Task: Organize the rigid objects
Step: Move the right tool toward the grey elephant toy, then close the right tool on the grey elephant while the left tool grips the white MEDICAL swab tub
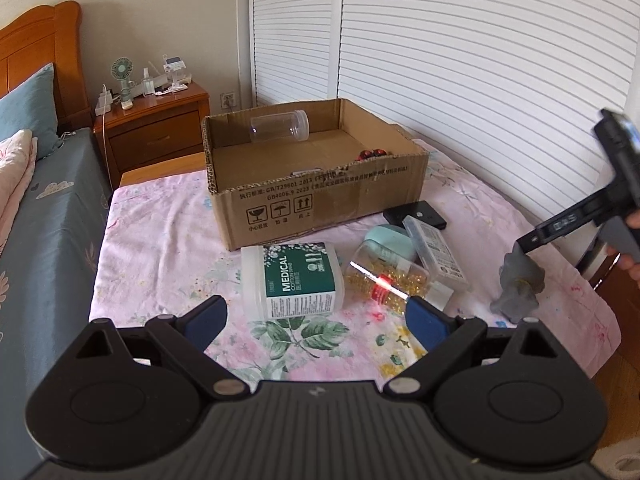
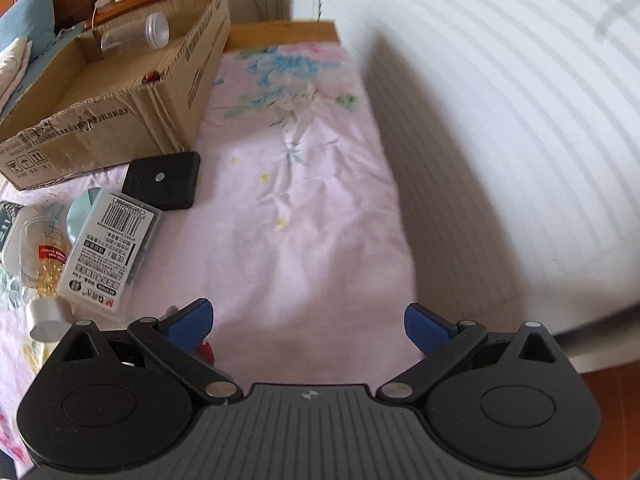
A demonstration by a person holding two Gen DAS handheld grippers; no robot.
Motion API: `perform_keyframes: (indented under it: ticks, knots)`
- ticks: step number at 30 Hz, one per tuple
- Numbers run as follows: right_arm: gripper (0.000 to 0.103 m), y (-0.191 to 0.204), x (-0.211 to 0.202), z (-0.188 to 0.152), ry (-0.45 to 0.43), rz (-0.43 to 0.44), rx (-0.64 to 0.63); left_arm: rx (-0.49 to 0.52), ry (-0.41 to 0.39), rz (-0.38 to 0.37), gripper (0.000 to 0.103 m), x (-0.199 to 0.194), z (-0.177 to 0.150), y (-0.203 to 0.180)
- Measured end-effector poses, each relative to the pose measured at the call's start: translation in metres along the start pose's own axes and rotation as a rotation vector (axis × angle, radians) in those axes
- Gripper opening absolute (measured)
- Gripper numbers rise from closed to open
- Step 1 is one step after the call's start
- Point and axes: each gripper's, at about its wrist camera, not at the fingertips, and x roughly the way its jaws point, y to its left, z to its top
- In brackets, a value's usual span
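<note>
clear jar in cardboard box, perhaps lidded

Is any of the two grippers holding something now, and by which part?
Nothing is held. The left gripper and right gripper both have open jaws.

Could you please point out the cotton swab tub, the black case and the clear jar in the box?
cotton swab tub (image 1: 298,278): left wrist view, green label.
black case (image 2: 162,180): right wrist view, top face.
clear jar (image 1: 280,126): left wrist view, side wall.
</note>
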Motion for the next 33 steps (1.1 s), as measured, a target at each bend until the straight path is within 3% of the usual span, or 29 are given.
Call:
perform_keyframes:
  ticks: [4, 6, 12, 18, 22, 33]
  knots:
    - [0.103, 0.017, -0.03, -0.017, -0.066, 0.165, -0.086, 0.011, 0.011, -0.004, 0.096, 0.002, -0.001, -0.003]
    - [0.103, 0.035, -0.036, -0.03, -0.083, 0.202, -0.172, 0.013, 0.017, -0.008, 0.096, 0.003, -0.002, -0.004]
    - [0.103, 0.069, -0.013, -0.058, -0.056, 0.143, -0.335, 0.021, 0.047, -0.017, 0.096, 0.009, -0.006, -0.009]
    - [0.103, 0.065, 0.007, -0.058, -0.044, 0.109, -0.353, 0.012, 0.071, -0.012, 0.096, 0.017, -0.007, -0.007]
    - [0.103, 0.057, 0.014, -0.057, -0.043, 0.149, -0.303, -0.008, 0.086, -0.015, 0.096, 0.026, -0.005, -0.003]
    - [0.103, 0.056, 0.013, -0.063, -0.101, 0.174, -0.344, -0.052, 0.08, 0.013, 0.096, 0.068, 0.005, 0.009]
